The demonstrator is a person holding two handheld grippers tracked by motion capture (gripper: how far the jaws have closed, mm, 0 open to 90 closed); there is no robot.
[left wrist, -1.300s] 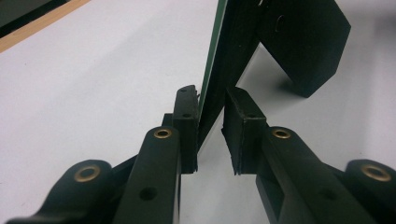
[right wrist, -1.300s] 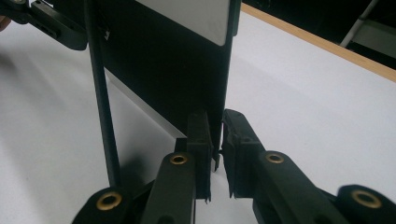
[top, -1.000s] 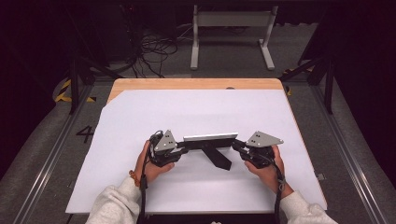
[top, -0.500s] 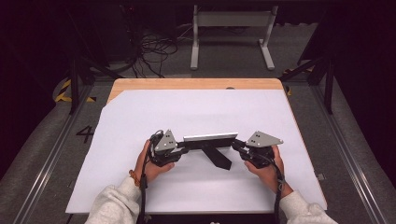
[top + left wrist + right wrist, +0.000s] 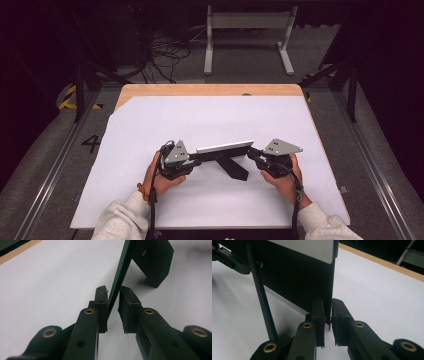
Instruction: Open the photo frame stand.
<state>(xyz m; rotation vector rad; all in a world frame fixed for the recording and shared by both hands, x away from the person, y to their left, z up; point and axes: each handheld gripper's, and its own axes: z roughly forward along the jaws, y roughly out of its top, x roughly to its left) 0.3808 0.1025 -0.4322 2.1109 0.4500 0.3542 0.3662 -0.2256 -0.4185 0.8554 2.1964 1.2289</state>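
Black and flat, the frame (image 5: 223,151) is stood on edge on the white sheet (image 5: 150,125), just below the middle of the high view, with its stand (image 5: 235,169) propped out toward the bottom of the picture. One end is gripped by the left gripper (image 5: 192,159), the other by the right gripper (image 5: 254,153) — both sets of jaws are drawn in narrow on the thin edge. In the left gripper view the green edge (image 5: 120,275) is seen between the pads (image 5: 102,305); whether the far pad bears fully on it cannot be told. In the right gripper view the panel (image 5: 294,282) is clamped at its lower corner. The frame is judged upright and supported — release and withdrawal of both grippers are judged still outstanding.
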